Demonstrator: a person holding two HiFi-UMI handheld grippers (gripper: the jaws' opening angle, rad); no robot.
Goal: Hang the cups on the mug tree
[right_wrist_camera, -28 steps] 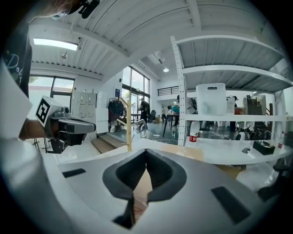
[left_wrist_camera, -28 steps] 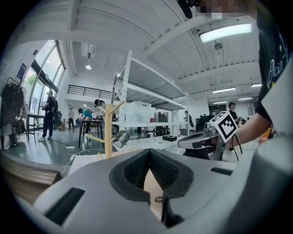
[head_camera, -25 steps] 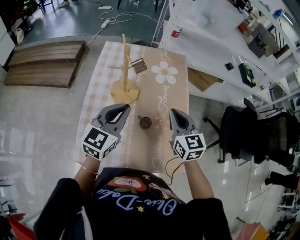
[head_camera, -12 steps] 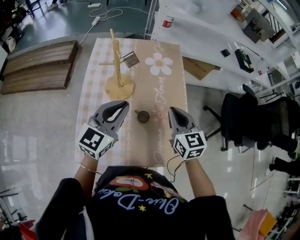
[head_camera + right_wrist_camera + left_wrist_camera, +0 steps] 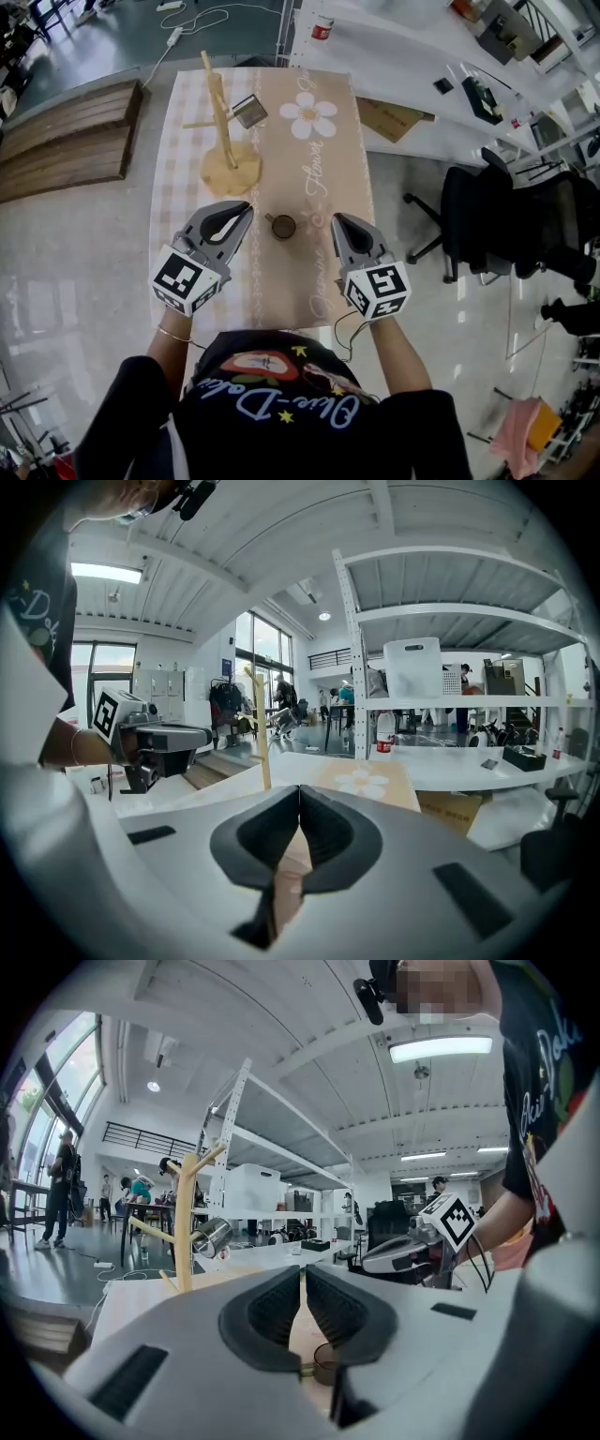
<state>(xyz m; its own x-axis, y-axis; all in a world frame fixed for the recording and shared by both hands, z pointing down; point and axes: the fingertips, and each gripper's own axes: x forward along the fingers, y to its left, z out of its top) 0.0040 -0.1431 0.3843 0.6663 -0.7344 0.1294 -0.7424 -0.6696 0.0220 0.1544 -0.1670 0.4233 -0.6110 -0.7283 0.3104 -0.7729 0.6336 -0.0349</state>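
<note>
A small brown cup (image 5: 283, 226) stands upright on the beige tablecloth (image 5: 309, 272), handle to the left. The wooden mug tree (image 5: 221, 127) stands at the table's far left, and a metal cup (image 5: 248, 111) hangs on one of its right pegs. My left gripper (image 5: 246, 208) hovers just left of the brown cup, shut and empty. My right gripper (image 5: 336, 219) is to the cup's right, also shut and empty. The left gripper view shows the brown cup (image 5: 325, 1363) low beside the jaws, with the mug tree (image 5: 185, 1222) beyond.
White shelving and desks (image 5: 412, 56) run along the right of the table. A cardboard box (image 5: 398, 117) and a black office chair (image 5: 487, 225) stand there too. Wooden pallets (image 5: 66, 141) lie on the floor to the left.
The table and its objects have slid up and left in the head view. Both grippers stay shut on either side of the brown cup. Nothing was picked up.
</note>
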